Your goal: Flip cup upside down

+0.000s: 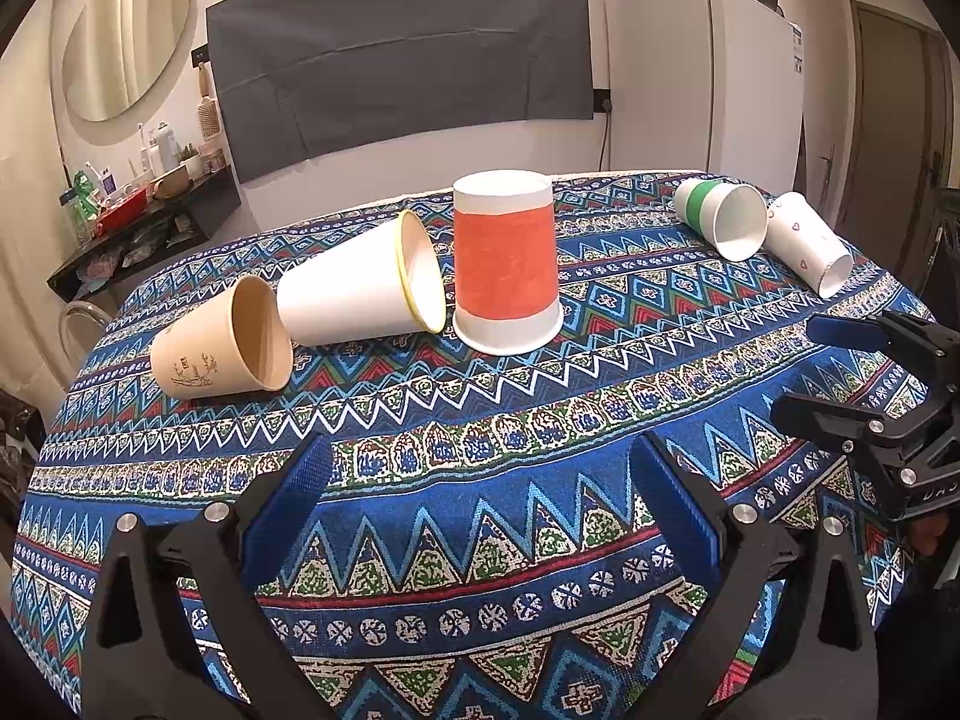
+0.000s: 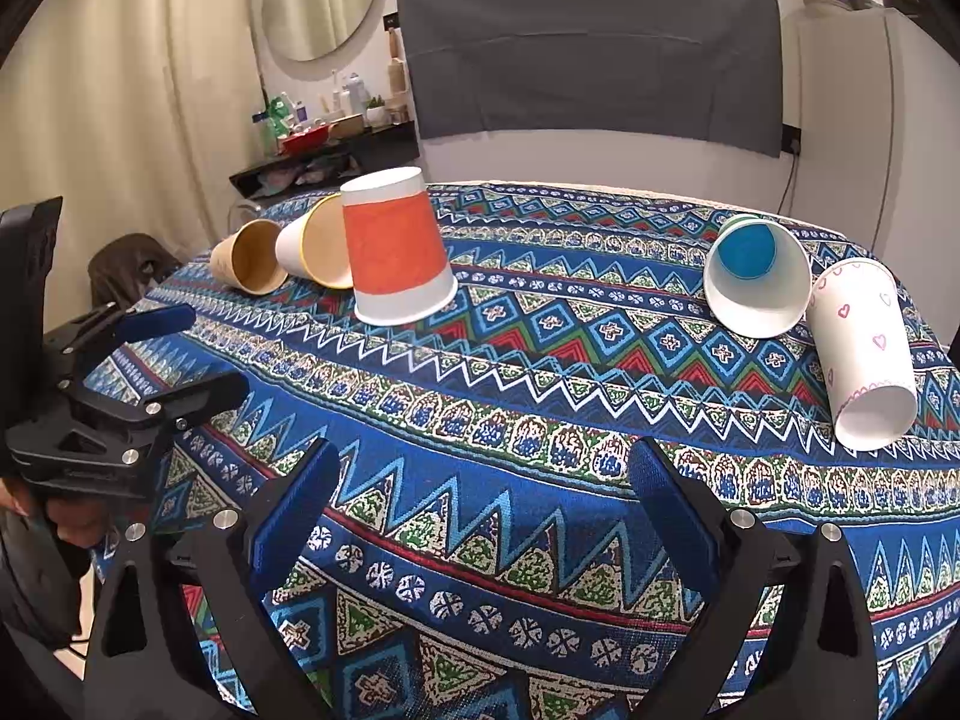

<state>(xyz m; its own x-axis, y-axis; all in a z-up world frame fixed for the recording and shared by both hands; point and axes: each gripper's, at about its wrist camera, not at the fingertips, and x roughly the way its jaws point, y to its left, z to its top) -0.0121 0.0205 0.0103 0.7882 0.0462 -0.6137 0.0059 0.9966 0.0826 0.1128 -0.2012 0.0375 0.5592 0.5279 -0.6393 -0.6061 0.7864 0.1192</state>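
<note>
An orange-banded paper cup (image 1: 505,264) stands upside down, mouth on the cloth, mid-table; it also shows in the right wrist view (image 2: 399,258). Beside it lie a white yellow-rimmed cup (image 1: 366,285) and a tan cup (image 1: 222,345) on their sides. At the right lie a green-banded cup (image 1: 723,219) and a white cup with hearts (image 1: 807,240), both on their sides. My left gripper (image 1: 480,480) is open and empty, well short of the cups. My right gripper (image 2: 483,486) is open and empty; it also shows in the left wrist view (image 1: 798,366).
The patterned blue tablecloth (image 1: 480,540) covers the table. A dark shelf (image 1: 144,222) with bottles stands behind at left, a white fridge (image 1: 702,78) behind at right, a grey cover (image 1: 396,54) on the wall.
</note>
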